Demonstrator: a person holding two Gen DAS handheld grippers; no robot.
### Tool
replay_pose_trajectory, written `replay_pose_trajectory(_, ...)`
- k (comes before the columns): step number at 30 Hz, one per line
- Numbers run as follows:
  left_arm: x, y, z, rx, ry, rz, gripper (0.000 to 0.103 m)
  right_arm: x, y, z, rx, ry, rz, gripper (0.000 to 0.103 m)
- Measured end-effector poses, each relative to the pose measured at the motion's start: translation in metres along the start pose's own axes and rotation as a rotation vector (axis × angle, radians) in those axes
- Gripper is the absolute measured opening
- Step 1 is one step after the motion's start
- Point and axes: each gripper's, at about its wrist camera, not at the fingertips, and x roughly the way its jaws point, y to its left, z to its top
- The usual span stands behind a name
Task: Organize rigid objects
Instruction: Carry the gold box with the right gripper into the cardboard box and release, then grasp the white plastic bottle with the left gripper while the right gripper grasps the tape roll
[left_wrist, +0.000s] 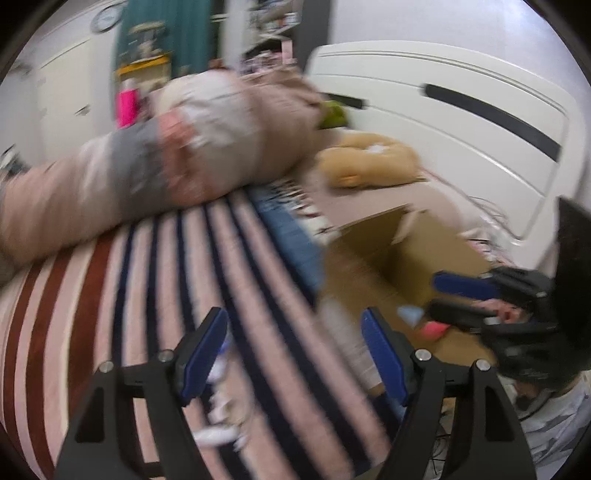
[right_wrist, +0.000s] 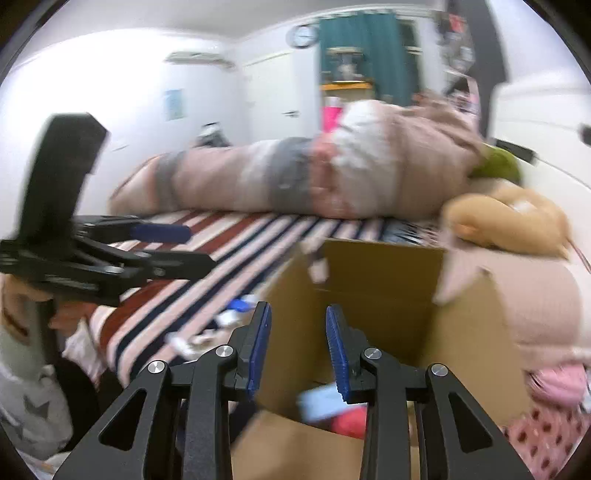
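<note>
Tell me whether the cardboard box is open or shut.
Open: the cardboard box has its flaps up and blurred items visible inside.

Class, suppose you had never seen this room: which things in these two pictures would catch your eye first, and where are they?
First, the striped blanket in red, navy and pale pink, spread across the bed. Next, the open cardboard box at the bed's near edge, with small colourful items inside, and the right gripper over it, jaws slightly apart and empty. Behind the box, a tan plush toy lies beside a rolled bundle of bedding.
</note>
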Motion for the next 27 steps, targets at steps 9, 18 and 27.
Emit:
replay_pose_trajectory(9,0.028,0.091,-0.099,-0.186,0.12,0.076,0.072,0.069,0.105,-0.007,-0.198,0.106,0.07,0.037)
replay_pose_trajectory(18,0.081,0.095,-0.132,-0.278,0.18,-0.034,0.072,0.075,0.127,-0.003,-0.317,0.06,-0.129,0.042)
replay_pose_trajectory(27,0.082,0.106,-0.145,-0.311,0.143,-0.029,0.059,0.127,0.134,-0.014,-0.27,0.201,-0.01,0.042)
